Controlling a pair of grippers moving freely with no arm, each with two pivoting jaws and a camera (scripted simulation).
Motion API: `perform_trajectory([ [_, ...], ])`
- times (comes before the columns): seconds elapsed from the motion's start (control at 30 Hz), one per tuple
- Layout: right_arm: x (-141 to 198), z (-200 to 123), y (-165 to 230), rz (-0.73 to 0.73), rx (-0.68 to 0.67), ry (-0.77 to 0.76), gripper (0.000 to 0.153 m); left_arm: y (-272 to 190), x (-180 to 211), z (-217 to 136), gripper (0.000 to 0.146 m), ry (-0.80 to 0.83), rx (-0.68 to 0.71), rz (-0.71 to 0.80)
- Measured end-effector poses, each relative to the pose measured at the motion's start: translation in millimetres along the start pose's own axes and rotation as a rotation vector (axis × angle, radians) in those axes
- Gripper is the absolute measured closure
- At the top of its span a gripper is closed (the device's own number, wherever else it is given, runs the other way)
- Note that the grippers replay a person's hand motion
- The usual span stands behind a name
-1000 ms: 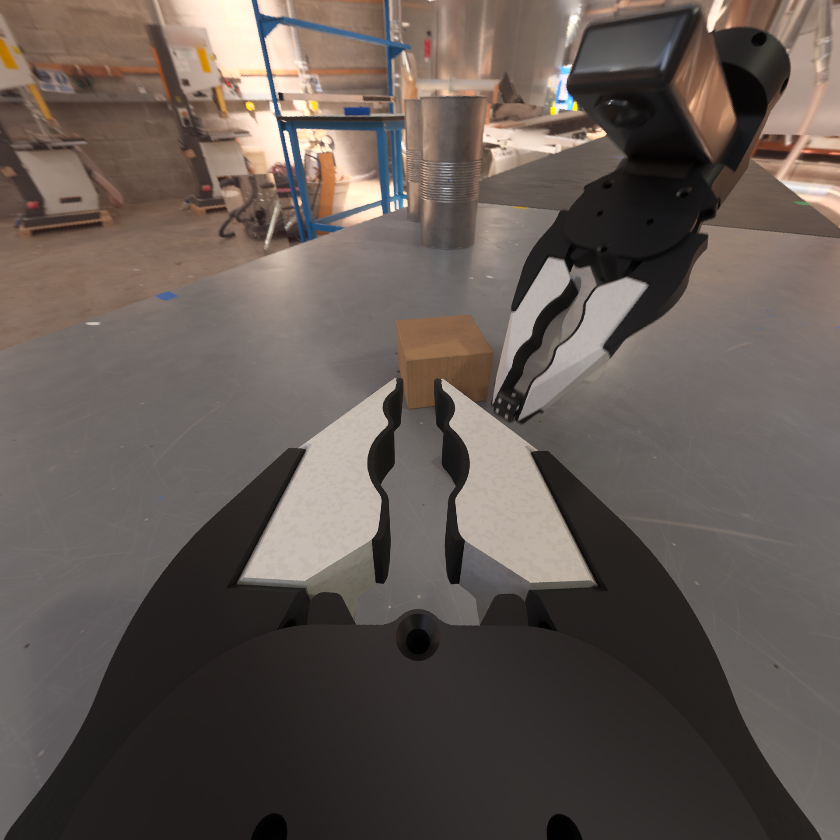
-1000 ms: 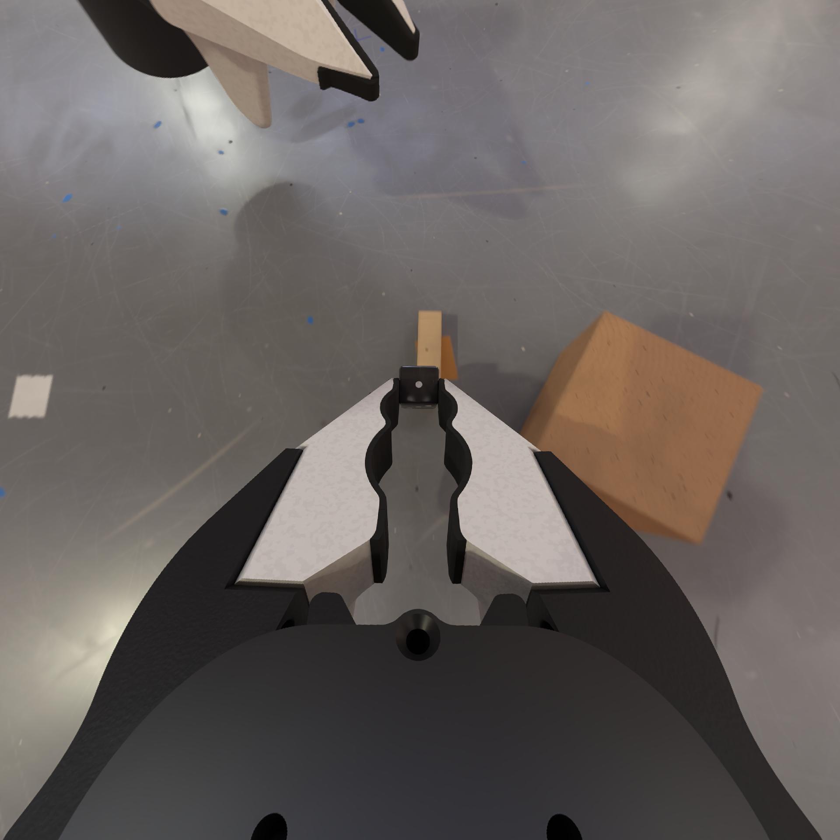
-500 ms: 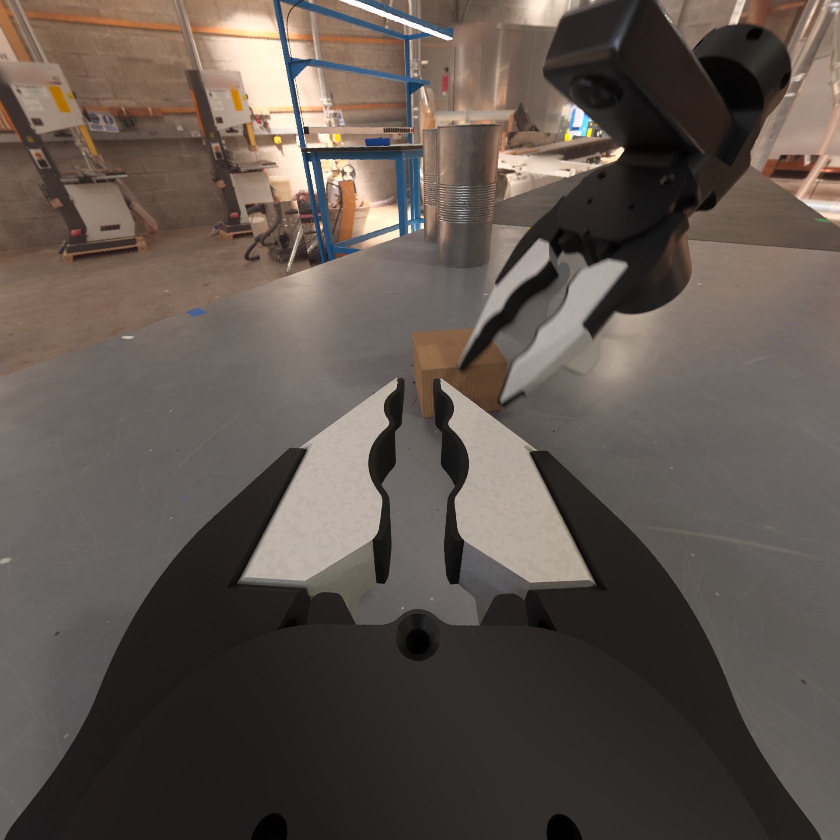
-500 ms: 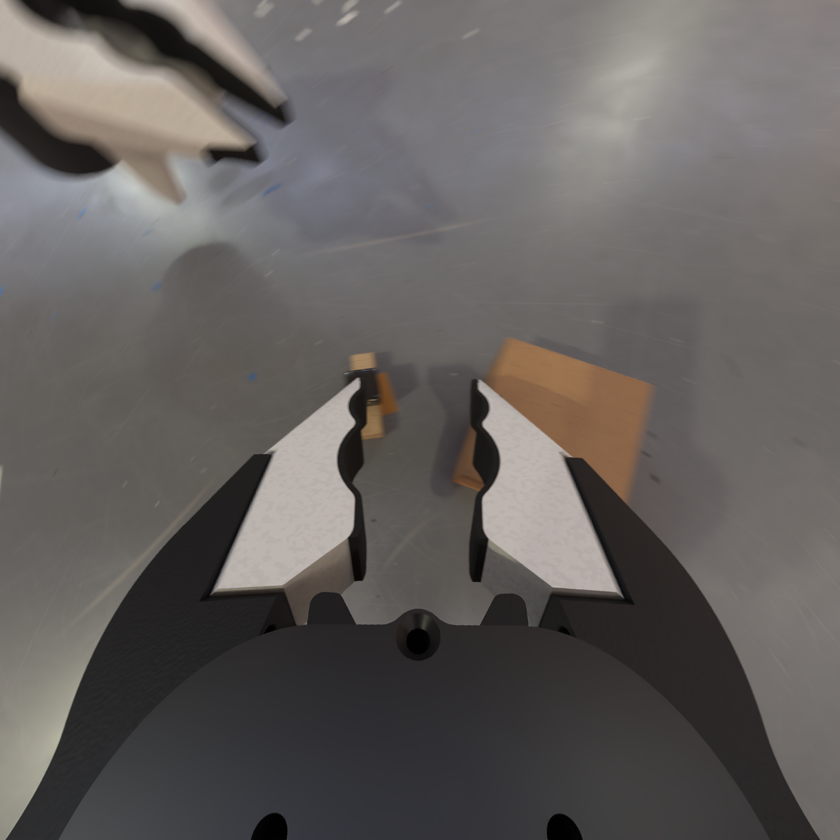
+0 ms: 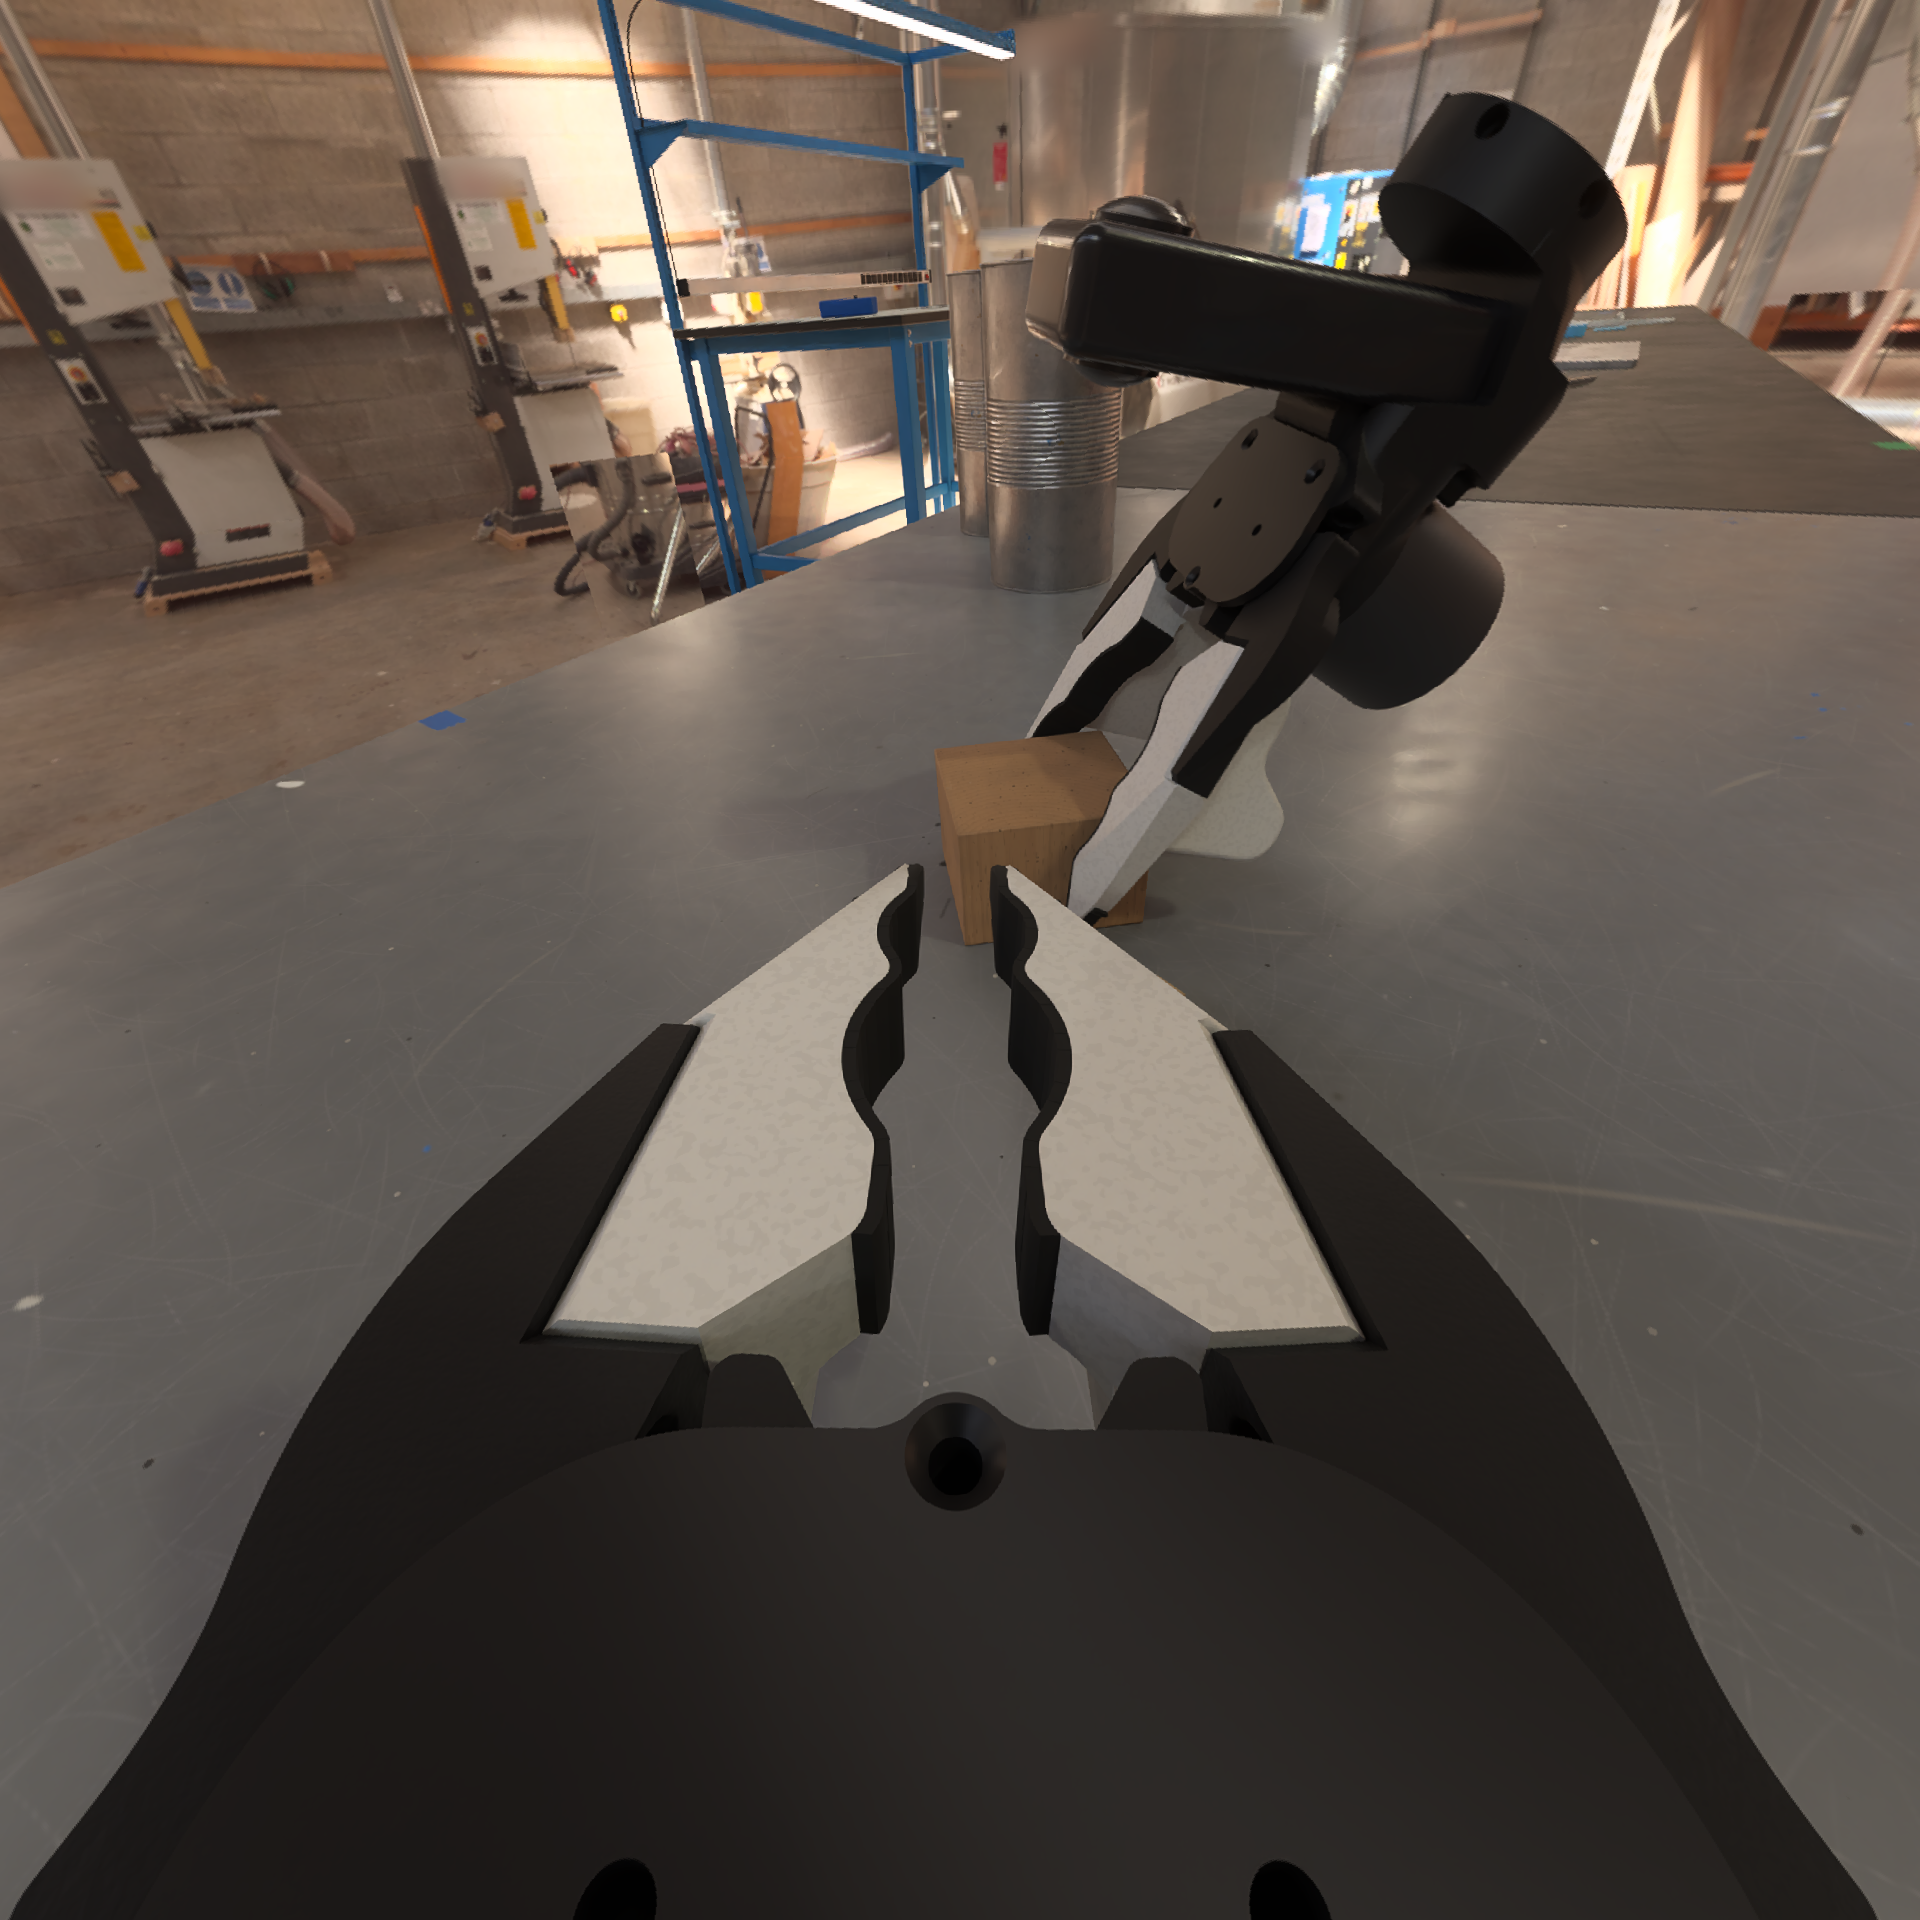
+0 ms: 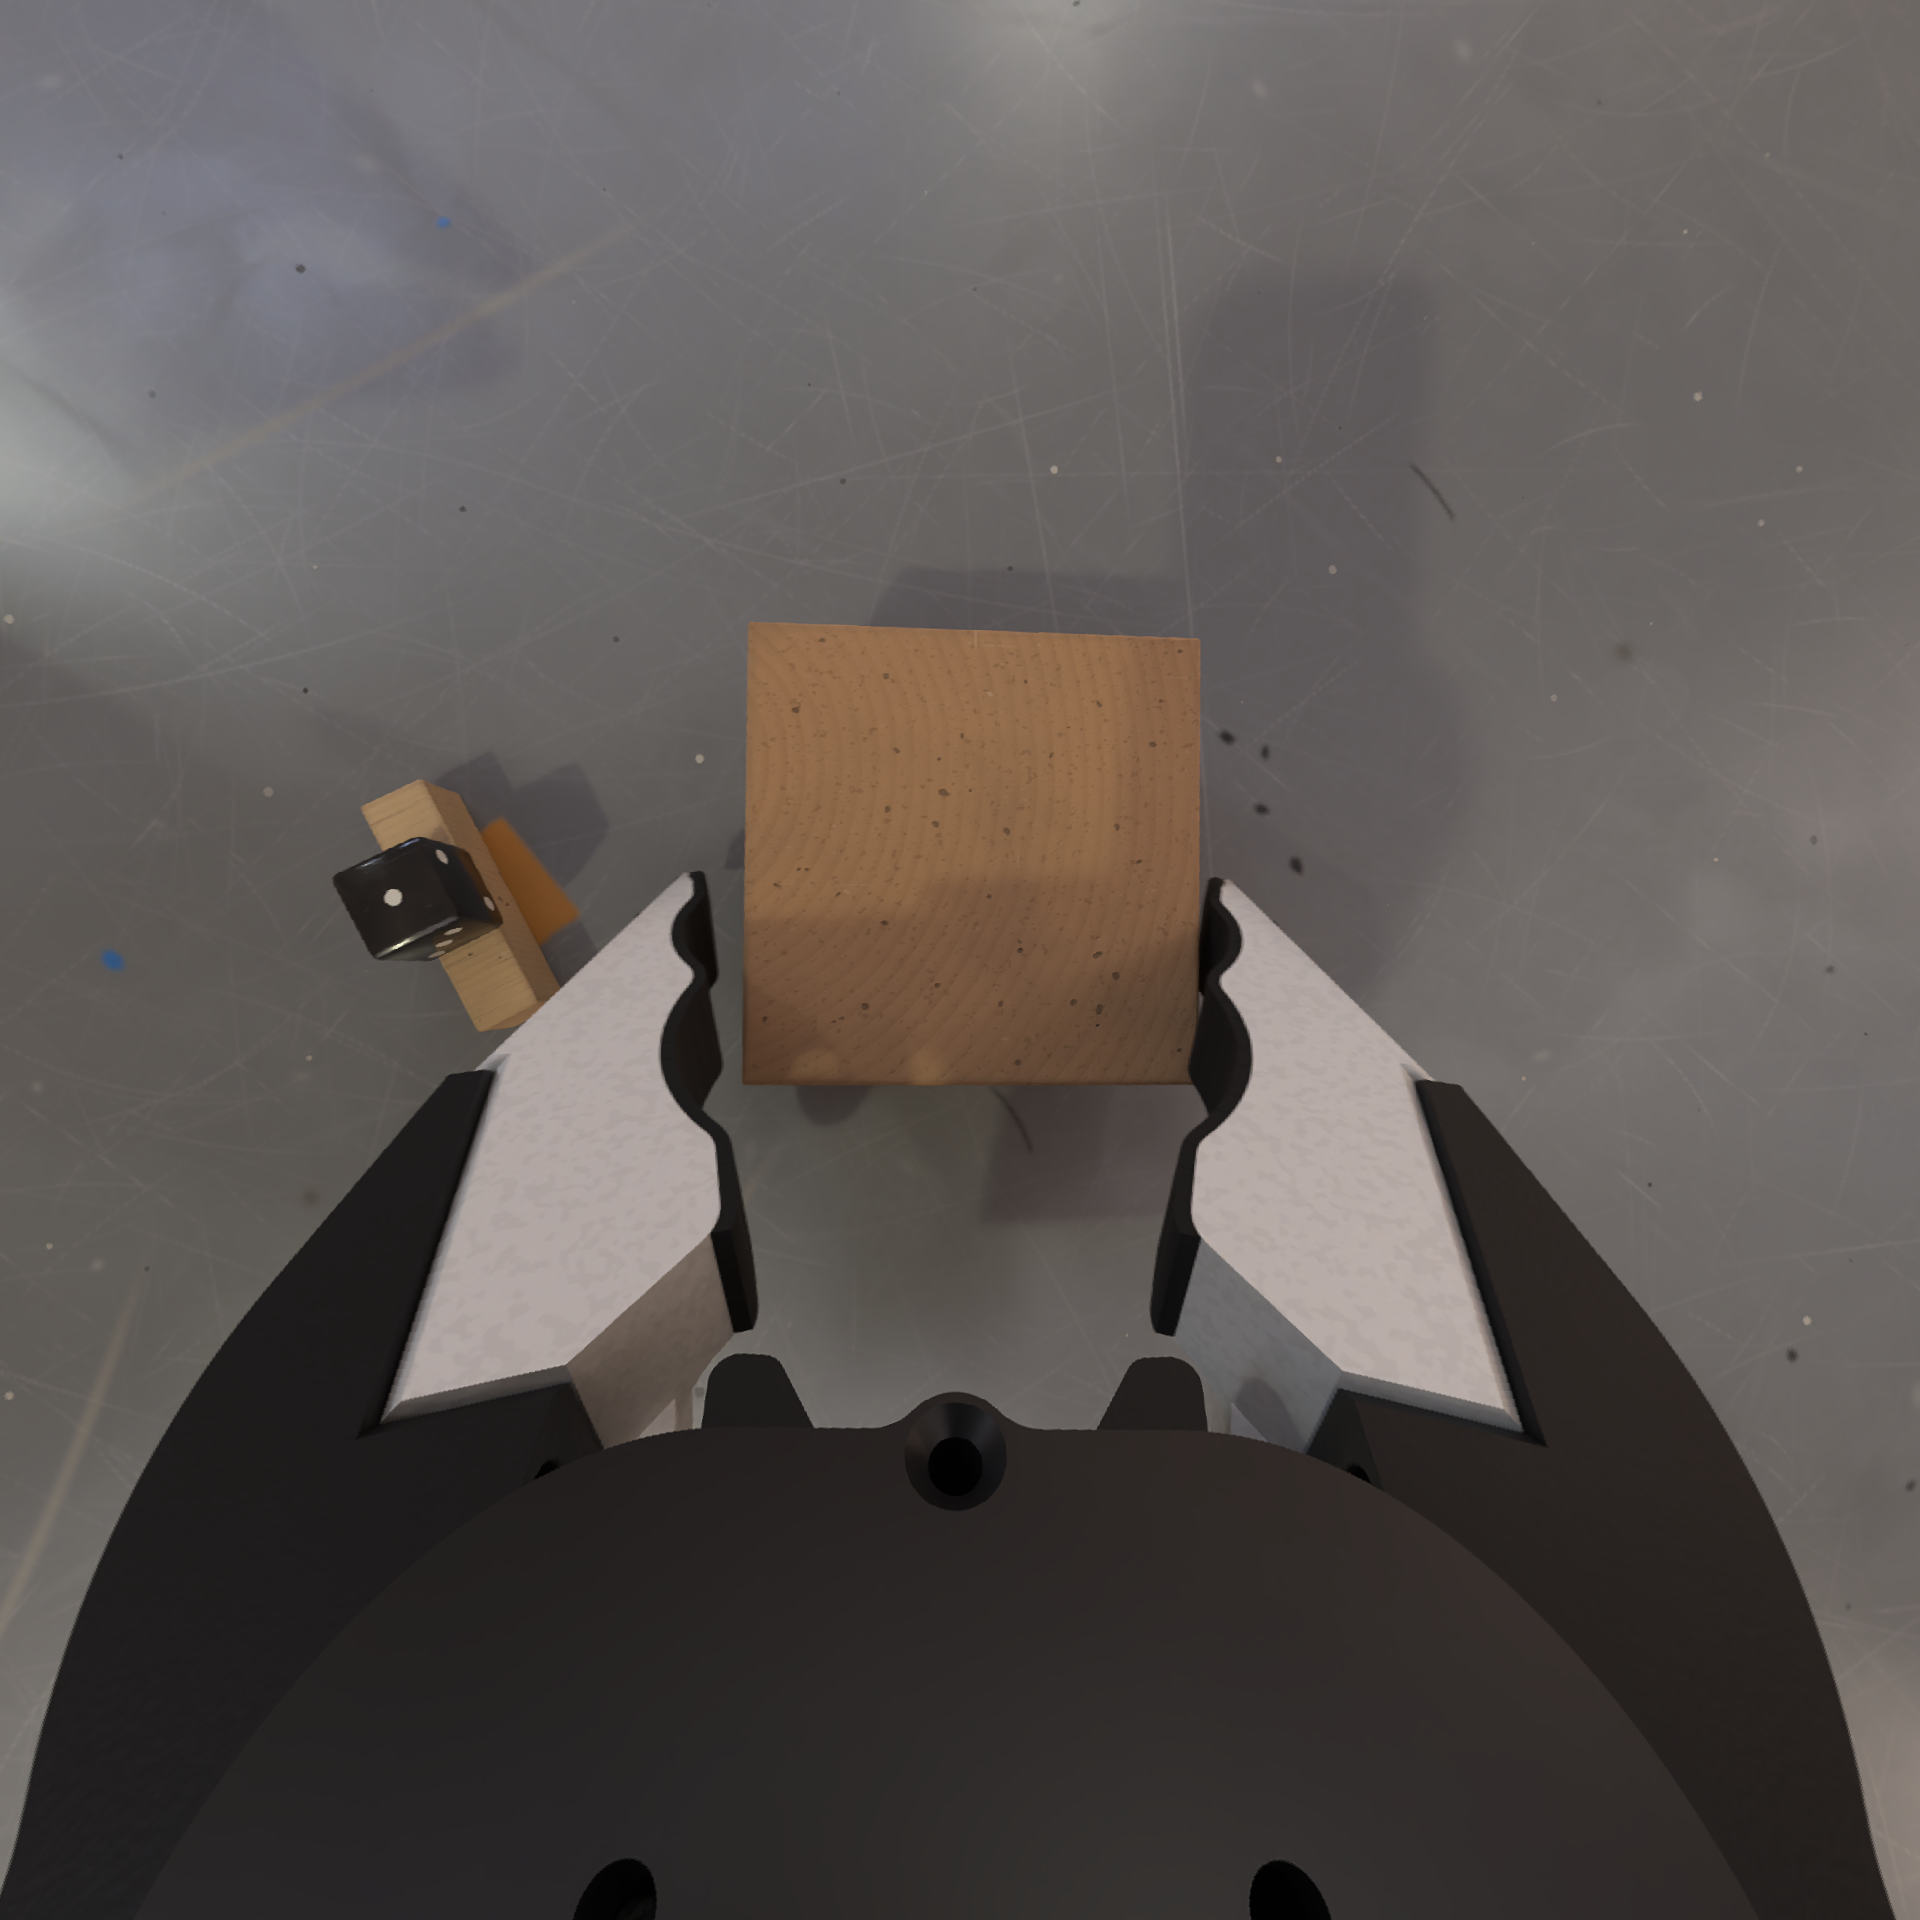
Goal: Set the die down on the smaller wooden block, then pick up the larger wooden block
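The black die (image 6: 421, 899) already sits on the smaller wooden block (image 6: 488, 961). The right gripper (image 6: 956, 914) straddles the larger wooden block (image 6: 971, 852) on the desk (image 6: 1558, 416), fingers spread wide and not yet squeezing it; the lift remains. The left gripper (image 5: 954, 883) hangs empty, fingers slightly parted.

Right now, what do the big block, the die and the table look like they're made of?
Larger wooden block: unfinished-looking wood, matte tan with curved grain rings and dark specks. Die: probably glossy plastic, black with white pips. Table: likely metal, grey, faintly reflective, covered in fine scratches.
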State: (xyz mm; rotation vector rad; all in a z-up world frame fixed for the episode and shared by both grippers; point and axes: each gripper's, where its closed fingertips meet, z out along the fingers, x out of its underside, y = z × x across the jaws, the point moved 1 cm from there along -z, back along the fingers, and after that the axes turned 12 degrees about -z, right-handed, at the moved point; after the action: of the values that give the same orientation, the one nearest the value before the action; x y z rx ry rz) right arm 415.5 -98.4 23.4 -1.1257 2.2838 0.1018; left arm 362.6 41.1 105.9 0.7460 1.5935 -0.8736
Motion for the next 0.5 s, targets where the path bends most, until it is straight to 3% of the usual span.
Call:
perform_trajectory([
  [0.27, 1.2, -4.4, -3.8, -0.015, -0.055, -0.026, 0.069, -0.6, 1.6, 0.6, 0.133, 0.009, -0.011, 0.038],
  [0.5, 24.4, -43.5, -9.8, 0.032, -0.036, -0.039, 0.069, -2.7, 4.0, 1.7, 0.133, 0.022, -0.019, 0.087],
])
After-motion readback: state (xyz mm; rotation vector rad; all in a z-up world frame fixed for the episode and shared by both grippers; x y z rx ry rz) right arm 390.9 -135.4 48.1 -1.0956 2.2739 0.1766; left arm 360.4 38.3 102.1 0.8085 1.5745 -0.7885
